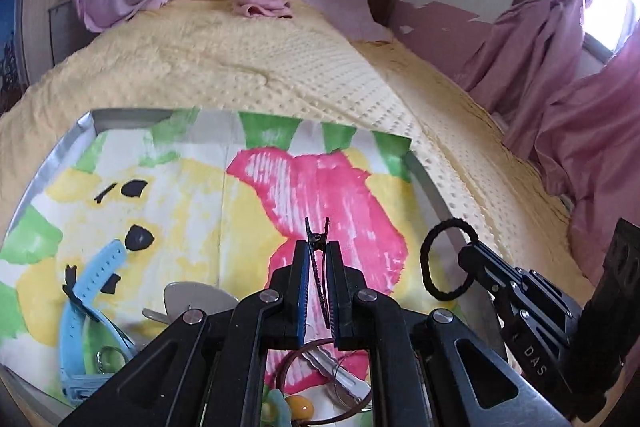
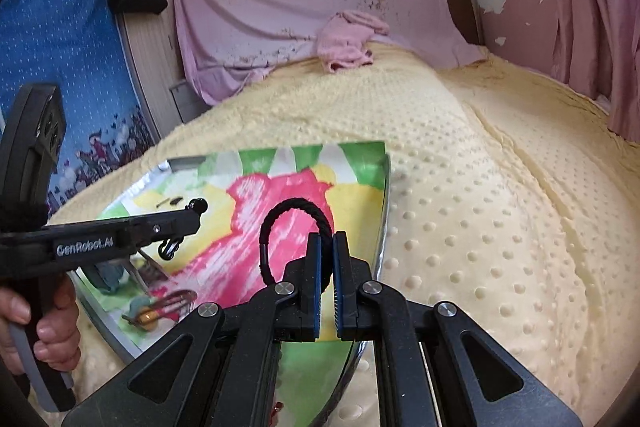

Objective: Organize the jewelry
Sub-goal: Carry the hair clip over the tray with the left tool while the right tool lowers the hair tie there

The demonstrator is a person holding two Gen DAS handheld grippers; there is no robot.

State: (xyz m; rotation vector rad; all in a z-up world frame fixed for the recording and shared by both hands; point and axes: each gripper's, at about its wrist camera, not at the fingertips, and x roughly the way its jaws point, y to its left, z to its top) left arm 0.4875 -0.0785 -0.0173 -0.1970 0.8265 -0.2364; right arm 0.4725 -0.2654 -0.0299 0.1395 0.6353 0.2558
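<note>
Jewelry's mostly piled on the painted tray (image 1: 56,163) below and behind my left gripper (image 1: 318,259), whose jaws are pinched narrow on a dark hair clip (image 1: 318,241) poking out past the tips. Blue watch strap (image 1: 94,279) lies off to the left of them. My right gripper (image 2: 326,247) is clamped on a black hair tie (image 2: 294,205), the loop sticking up and left of the jaws, over the tray's pink patch.

Lots hiding behind the gripper here

The left gripper (image 1: 317,291) is blocking most of the brown hoop (image 1: 298,367) and silver clip (image 1: 336,371) under it, and the bottom edge is cutting off the yellow bead (image 1: 300,407); the right gripper (image 2: 327,287) is covering part of the black hair tie (image 2: 294,215).
</note>
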